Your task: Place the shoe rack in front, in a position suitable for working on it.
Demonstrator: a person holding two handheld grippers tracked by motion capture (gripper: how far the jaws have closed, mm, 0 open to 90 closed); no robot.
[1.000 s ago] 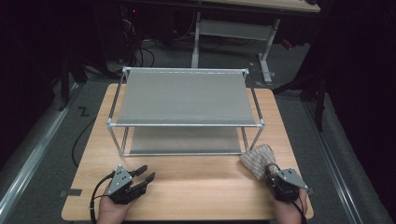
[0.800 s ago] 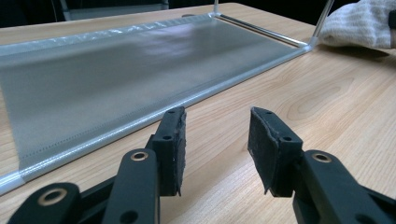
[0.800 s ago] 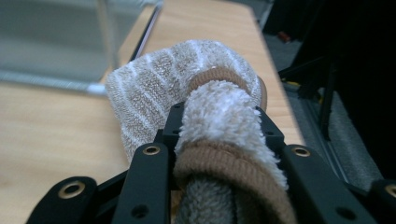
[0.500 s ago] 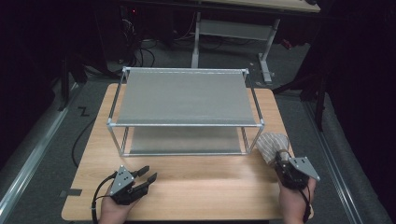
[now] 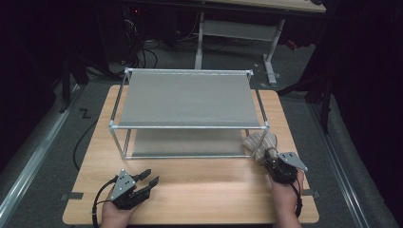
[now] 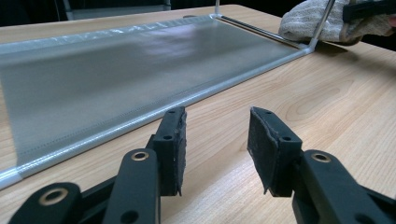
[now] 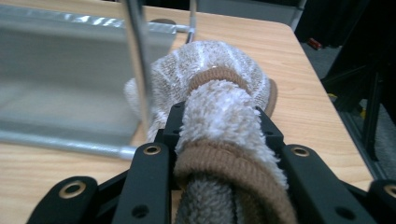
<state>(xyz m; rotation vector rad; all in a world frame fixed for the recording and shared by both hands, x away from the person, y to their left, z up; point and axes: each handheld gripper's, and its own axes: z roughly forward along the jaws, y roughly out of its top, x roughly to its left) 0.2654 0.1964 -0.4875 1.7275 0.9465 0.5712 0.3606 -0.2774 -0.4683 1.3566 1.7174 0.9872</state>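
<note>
A rolled beige towel with brown bands [image 7: 219, 112] is clamped between the jaws of my right gripper [image 7: 222, 133]. In the high view that towel [image 5: 259, 142] touches the front right leg of the metal shelf rack [image 5: 187, 97], and the right gripper [image 5: 275, 164] sits just behind it, near the table's right edge. My left gripper [image 5: 147, 180] rests low over the front left of the table, jaws apart and bare. In the left gripper view its pads [image 6: 175, 140] face the rack's lower shelf [image 6: 116, 70], with the towel [image 6: 317, 21] far off at the top right.
The wooden table [image 5: 199, 190] carries the two-tier rack, whose thin upright legs [image 7: 140, 70] stand close to the towel. Beyond the table's far edge are a desk frame [image 5: 237, 28] and cables on the floor. A dark stand [image 5: 328, 90] is at the right.
My right gripper has carried the towel away from the front edge and up against the rack's front right leg. The left gripper has stayed where it was.
</note>
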